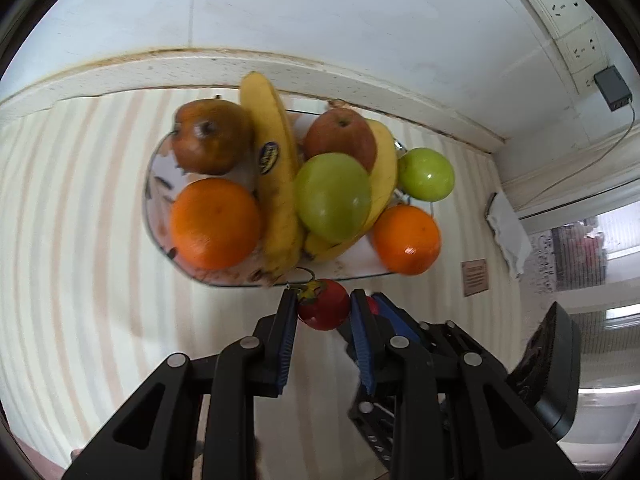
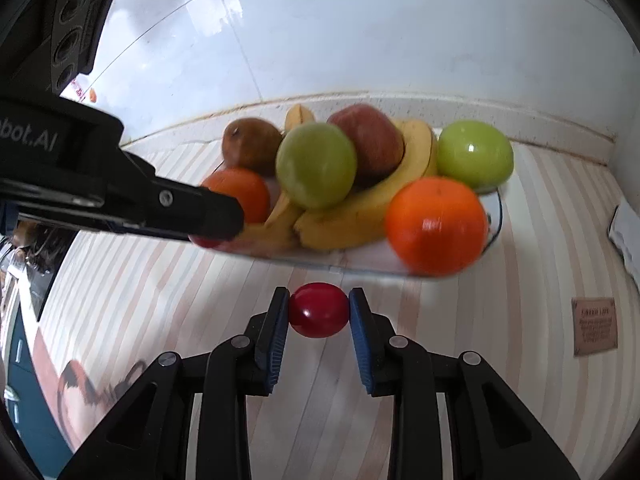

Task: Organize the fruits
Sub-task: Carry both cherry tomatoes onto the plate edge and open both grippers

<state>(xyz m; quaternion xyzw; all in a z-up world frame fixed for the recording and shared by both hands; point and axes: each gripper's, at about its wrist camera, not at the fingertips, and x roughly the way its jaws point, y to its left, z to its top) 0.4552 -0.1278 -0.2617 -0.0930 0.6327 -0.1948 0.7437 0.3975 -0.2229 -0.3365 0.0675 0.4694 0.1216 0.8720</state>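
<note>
A white patterned plate (image 1: 152, 184) on the striped tabletop holds two oranges (image 1: 215, 222), two green apples (image 1: 333, 196), bananas (image 1: 276, 184), a red apple (image 1: 340, 136) and a brown pear (image 1: 208, 136). Just in front of the plate's near rim, my left gripper (image 1: 323, 295) is shut on a small red tomato (image 1: 325, 311) with a green stalk. In the right wrist view my right gripper (image 2: 319, 296) is shut on a smooth round red fruit (image 2: 319, 312), also just short of the plate (image 2: 360, 266). The left gripper (image 2: 216, 220) reaches in from the left there.
A wall with a raised ledge runs behind the plate. Wall sockets (image 1: 572, 36) and a plugged charger (image 1: 613, 88) sit at upper right. A folded white cloth (image 1: 508, 236) and a small brown sign (image 1: 475, 278) lie right of the plate.
</note>
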